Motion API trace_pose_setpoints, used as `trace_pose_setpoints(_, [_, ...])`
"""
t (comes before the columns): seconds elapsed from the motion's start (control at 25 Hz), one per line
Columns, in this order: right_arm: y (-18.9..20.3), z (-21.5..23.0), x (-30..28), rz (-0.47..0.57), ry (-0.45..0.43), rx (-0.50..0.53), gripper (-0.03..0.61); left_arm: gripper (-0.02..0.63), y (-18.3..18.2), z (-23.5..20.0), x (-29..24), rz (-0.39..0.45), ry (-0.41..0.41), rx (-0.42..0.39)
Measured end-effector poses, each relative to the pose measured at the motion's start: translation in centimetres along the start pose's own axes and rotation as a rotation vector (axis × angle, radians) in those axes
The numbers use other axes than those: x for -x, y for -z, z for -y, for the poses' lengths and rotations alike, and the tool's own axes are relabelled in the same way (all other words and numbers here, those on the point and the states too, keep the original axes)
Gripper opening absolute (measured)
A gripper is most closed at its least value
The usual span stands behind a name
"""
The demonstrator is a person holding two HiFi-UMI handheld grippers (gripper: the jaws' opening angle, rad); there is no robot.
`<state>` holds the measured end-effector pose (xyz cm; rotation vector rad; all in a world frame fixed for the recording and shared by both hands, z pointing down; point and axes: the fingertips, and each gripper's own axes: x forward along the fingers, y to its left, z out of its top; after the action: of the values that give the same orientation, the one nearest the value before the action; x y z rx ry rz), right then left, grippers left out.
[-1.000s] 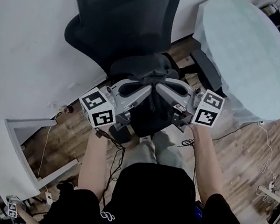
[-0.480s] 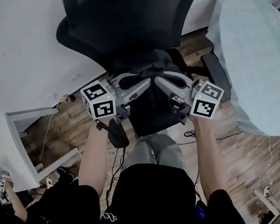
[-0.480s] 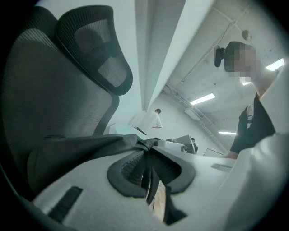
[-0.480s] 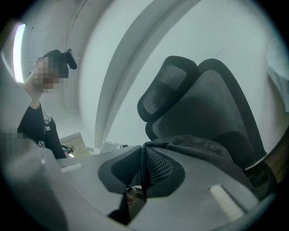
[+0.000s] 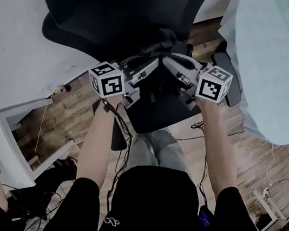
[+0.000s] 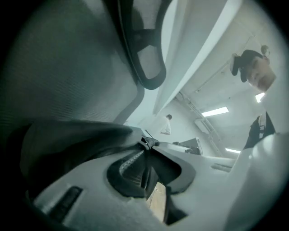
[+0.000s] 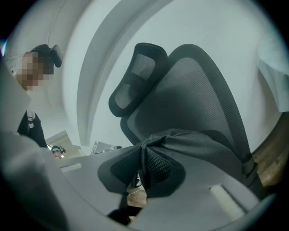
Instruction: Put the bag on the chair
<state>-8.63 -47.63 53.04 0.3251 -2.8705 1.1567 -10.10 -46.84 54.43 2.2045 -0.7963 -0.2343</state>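
A black bag [image 5: 166,43] hangs bunched between my two grippers, above the seat [image 5: 159,112] of a black mesh office chair [image 5: 113,8]. My left gripper [image 5: 152,63] comes in from the left and is shut on a fold of the bag's fabric [image 6: 67,140]. Its jaws [image 6: 146,146] pinch that fold near the tips. My right gripper [image 5: 170,61] comes in from the right, and its jaws [image 7: 141,155] are opening slightly with the bag [image 7: 198,144] still pinched between them. The chair's backrest [image 7: 189,94] and headrest [image 7: 135,76] rise right behind the bag.
A round table under a pale cover [image 5: 274,62] stands close on the right. A white frame [image 5: 15,134] lies on the wood floor at the left, with cables [image 5: 269,155] trailing over the floor. Another person [image 5: 38,193] is at the lower left.
Both grippers have carried the bag forward, from over the seat's front edge towards the backrest. The chair now sits closer and larger in the head view.
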Motion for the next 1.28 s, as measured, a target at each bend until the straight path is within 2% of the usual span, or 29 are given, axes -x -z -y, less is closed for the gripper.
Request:
trace_pose_setpoints(0.12, [0.4, 2.9, -1.0, 0.008, 0.070, -0.011, 0.054, 0.046, 0.1, -3.0, -0.9, 0.050, -0.090, 0.067])
trace_pose_setpoints(0.2, [1.3, 4.6, -1.4, -0.004, 0.132, -0.018, 0.071, 0.047, 0.6, -4.6, -1.2, 0.055, -0.163, 0.085])
trace_pose_setpoints(0.28, [2.5, 6.1, -1.5, -0.019, 0.204, -0.020, 0.094, 0.051, 1.3, -5.8, -1.4, 0.029, -0.236, 0.075])
trace_pose_setpoints(0.4, [3.2, 7.4, -1.7, -0.018, 0.291, -0.024, 0.110, 0.060, 2.4, -7.1, -1.3, -0.031, -0.357, 0.019])
trace_pose_setpoints(0.52, [3.4, 7.1, -1.7, -0.048, 0.348, 0.027, 0.135, 0.092, 2.8, -7.0, -0.2, -0.056, -0.430, -0.013])
trace_pose_setpoints(0.56, [3.3, 6.8, -1.4, -0.056, 0.368, 0.049, 0.191, 0.121, 2.9, -6.7, 0.3, -0.057, -0.440, -0.015])
trace_pose_setpoints(0.6, [3.1, 6.5, -0.9, -0.054, 0.390, 0.067, 0.209, 0.146, 3.0, -6.3, 0.9, -0.055, -0.449, -0.015])
trace_pose_setpoints(0.72, [1.8, 5.8, 1.4, 0.013, 0.466, 0.071, 0.242, 0.164, 3.2, -5.7, 3.2, -0.030, -0.510, 0.006])
trace_pose_setpoints(0.8, [1.1, 4.7, 2.8, 0.074, 0.493, 0.047, 0.241, 0.160, 3.4, -5.3, 4.9, 0.004, -0.570, 0.041])
trace_pose_setpoints(0.88, [0.6, 3.1, 3.8, 0.123, 0.498, 0.039, 0.227, 0.136, 3.1, -4.1, 6.1, 0.066, -0.588, 0.063])
trace_pose_setpoints(1.0, [-0.2, 0.3, 5.0, 0.192, 0.499, 0.053, 0.178, 0.058, 1.8, -1.2, 7.3, 0.152, -0.589, 0.028])
trace_pose_setpoints(1.04, [-0.6, -0.6, 5.5, 0.223, 0.500, 0.054, 0.139, 0.013, 1.3, -0.3, 7.8, 0.184, -0.602, 0.016])
trace_pose_setpoints(1.08, [-0.9, -1.6, 5.9, 0.262, 0.502, 0.052, 0.089, -0.006, 0.8, 0.5, 8.4, 0.225, -0.620, 0.014])
trace_pose_setpoints(1.2, [-2.2, -4.7, 6.7, 0.380, 0.497, 0.045, -0.009, -0.006, -0.9, 3.2, 9.6, 0.352, -0.649, 0.020])
trace_pose_setpoints(1.28, [-2.4, -6.8, 6.6, 0.397, 0.490, 0.075, -0.009, -0.005, -1.5, 5.2, 10.1, 0.389, -0.662, -0.011])
